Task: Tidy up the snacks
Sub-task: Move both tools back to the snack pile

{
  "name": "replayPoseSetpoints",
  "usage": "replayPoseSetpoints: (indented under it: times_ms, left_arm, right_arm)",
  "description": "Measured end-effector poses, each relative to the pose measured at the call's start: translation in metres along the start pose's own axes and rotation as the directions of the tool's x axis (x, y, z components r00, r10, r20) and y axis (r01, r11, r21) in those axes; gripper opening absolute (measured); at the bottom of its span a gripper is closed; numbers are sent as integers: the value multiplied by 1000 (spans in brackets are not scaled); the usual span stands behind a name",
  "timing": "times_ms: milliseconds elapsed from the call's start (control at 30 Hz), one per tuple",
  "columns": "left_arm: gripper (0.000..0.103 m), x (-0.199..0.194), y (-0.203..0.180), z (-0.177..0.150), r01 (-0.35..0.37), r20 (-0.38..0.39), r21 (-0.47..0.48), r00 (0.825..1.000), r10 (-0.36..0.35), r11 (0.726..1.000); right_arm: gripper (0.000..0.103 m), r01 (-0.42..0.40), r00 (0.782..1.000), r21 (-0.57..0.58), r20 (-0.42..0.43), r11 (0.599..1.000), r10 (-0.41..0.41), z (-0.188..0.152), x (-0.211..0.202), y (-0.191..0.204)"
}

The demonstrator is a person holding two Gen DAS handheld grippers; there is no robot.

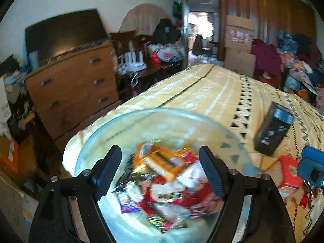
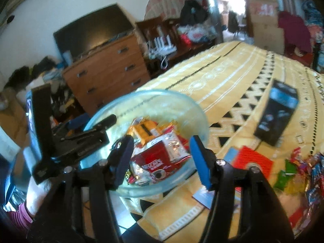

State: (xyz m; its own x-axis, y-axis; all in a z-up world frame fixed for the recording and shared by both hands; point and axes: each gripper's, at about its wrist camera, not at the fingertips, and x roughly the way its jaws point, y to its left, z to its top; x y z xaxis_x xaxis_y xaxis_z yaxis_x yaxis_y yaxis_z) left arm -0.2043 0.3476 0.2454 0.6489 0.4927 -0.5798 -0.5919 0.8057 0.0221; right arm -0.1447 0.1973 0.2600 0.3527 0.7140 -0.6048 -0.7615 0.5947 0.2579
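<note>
A clear glass bowl stands on the yellow patterned bedspread, holding several snack packets: an orange pack and red-and-white sachets. My left gripper hovers above the bowl, open, with nothing between its fingers. My right gripper also hangs open over the bowl's near side, empty. The left gripper's body shows at the bowl's left rim in the right wrist view; the right gripper's blue tip shows at the right edge of the left wrist view.
A black box lies on the bed right of the bowl. A red packet and loose colourful snacks lie at the right. A wooden dresser stands beyond the bed's left edge.
</note>
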Motion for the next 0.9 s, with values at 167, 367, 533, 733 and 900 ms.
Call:
replayPoseSetpoints:
  times_ms: [167, 367, 533, 733, 900]
  left_arm:
    - [80, -30, -48, 8, 37, 61, 93, 997, -42, 995]
    - [80, -54, -97, 12, 85, 79, 163, 992, -99, 983]
    - [80, -73, -135, 12, 104, 95, 217, 987, -127, 971]
    - [80, -84, -169, 9, 128, 86, 256, 984, -155, 958]
    - [80, -91, -206, 4, 160, 73, 299, 979, -190, 941]
  right_arm:
    - [69, 43, 994, 36, 100, 998, -47, -2, -51, -18]
    - [70, 83, 983, 80, 160, 993, -95, -8, -94, -43]
    - [71, 94, 976, 116, 187, 989, -115, -17, -117, -63]
    - [72, 97, 971, 144, 206, 985, -126, -30, -137, -83]
    - [75, 105, 966, 175, 217, 979, -142, -43, -152, -105]
